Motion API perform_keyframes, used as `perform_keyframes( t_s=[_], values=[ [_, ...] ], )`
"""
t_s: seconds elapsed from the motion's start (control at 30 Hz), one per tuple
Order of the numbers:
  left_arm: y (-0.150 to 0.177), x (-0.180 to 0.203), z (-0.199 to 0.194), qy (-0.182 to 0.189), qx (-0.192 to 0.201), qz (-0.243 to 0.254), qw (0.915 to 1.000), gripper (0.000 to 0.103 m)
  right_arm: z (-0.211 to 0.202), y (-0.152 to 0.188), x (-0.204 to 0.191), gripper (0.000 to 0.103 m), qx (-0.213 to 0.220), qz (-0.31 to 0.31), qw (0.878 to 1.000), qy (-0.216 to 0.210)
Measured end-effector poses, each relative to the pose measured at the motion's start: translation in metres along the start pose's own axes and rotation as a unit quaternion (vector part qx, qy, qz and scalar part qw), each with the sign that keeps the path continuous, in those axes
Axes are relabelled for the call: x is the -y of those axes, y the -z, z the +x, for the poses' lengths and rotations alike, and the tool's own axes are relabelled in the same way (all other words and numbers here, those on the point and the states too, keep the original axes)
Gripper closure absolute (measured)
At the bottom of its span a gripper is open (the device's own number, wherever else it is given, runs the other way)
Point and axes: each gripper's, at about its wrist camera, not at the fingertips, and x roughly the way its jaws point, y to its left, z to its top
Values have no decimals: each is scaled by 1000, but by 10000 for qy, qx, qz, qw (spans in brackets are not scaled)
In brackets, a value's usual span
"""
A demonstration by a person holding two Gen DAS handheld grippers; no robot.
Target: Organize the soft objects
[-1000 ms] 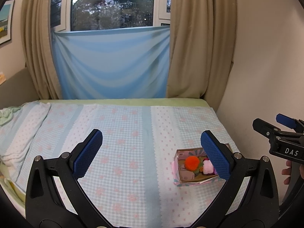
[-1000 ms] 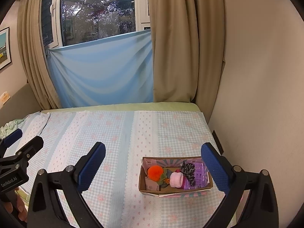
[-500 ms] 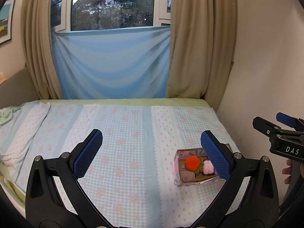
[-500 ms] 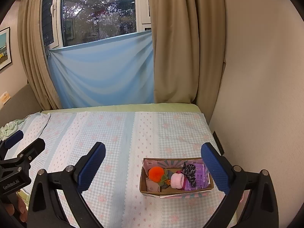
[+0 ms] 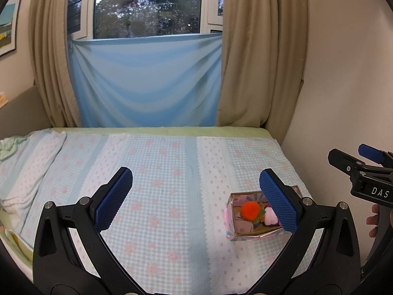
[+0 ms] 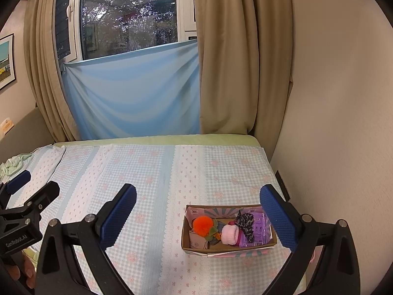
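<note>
A small cardboard box [image 6: 196, 245] stands on the bed near its right side; it also shows in the left wrist view [image 5: 243, 236]. Inside lie an orange pom-pom [image 6: 202, 224], a rolled pink sock [image 6: 229, 234], a dark patterned scrunchie [image 6: 245, 222] and a purple packet [image 6: 258, 231]. The orange pom-pom [image 5: 250, 210] and pink sock [image 5: 271, 217] also show in the left wrist view. My right gripper [image 6: 196, 217] is open and empty, held above the bed before the box. My left gripper [image 5: 195, 199] is open and empty, left of the box.
The bed [image 6: 152, 172] has a blue checked cover with pink flowers. A wall [image 6: 331, 123] runs along its right side. Beige curtains [image 6: 228, 61] and a blue cloth [image 6: 132, 93] hang at the window behind. Crumpled bedding [image 5: 14, 172] lies at the left.
The right wrist view has drifted slightly, so the box sits a little further right in it. The left gripper has not visibly moved. Both stay open.
</note>
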Motion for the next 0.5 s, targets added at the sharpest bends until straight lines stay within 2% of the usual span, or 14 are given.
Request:
perform_keyframes(
  t_s=[0.13, 0.37, 0.5],
  values=[
    [1, -1, 4, -109, -31, 26, 9999, 0, 1, 0, 0, 3, -11, -5, 10000, -23],
    [2, -3, 9, -92, 31, 25, 9999, 0, 6, -3, -5, 3, -25, -22, 10000, -54],
    [6, -4, 22, -104, -99, 62, 9999, 0, 15, -4, -8, 3, -87, -52, 9999, -94]
  ],
)
